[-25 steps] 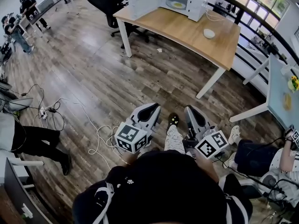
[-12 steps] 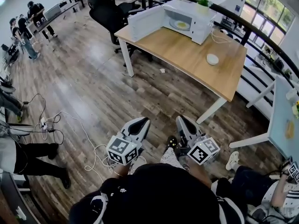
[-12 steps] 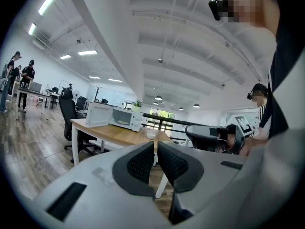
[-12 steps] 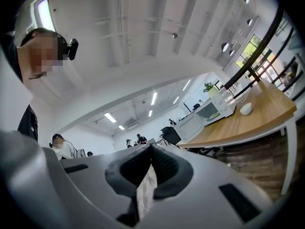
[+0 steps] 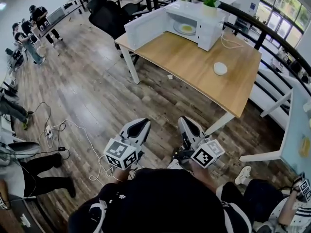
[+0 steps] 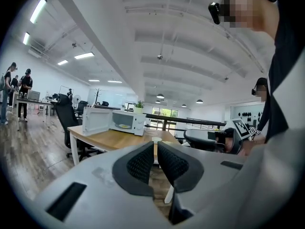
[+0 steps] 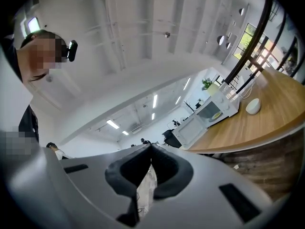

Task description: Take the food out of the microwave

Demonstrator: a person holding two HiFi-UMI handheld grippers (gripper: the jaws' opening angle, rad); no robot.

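Note:
A white microwave (image 5: pixel 206 25) stands at the far end of a wooden table (image 5: pixel 194 62), its door (image 5: pixel 146 28) swung open to the left. Inside lies a plate of yellow food (image 5: pixel 187 29). My left gripper (image 5: pixel 141 124) and right gripper (image 5: pixel 186 122) are held low over the floor, well short of the table, and both point toward it. Both are shut with nothing between the jaws. The left gripper view has the microwave (image 6: pixel 116 122) and the food (image 6: pixel 125 126) far beyond the left gripper (image 6: pixel 155 143). In the right gripper view the microwave (image 7: pixel 212 111) is distant past the right gripper (image 7: pixel 150 145).
A small white round object (image 5: pixel 220 68) lies on the table, and a potted plant (image 5: pixel 210 1) tops the microwave. A black office chair (image 5: pixel 109 13) stands behind the table's left corner. Cables (image 5: pixel 73 130) trail on the floor at left. A railing (image 5: pixel 262 28) runs behind. A person sits at bottom right (image 5: pixel 272 198).
The table and microwave have come nearer and lower in the head view as the person walks toward them. Both grippers travel along, still shut.

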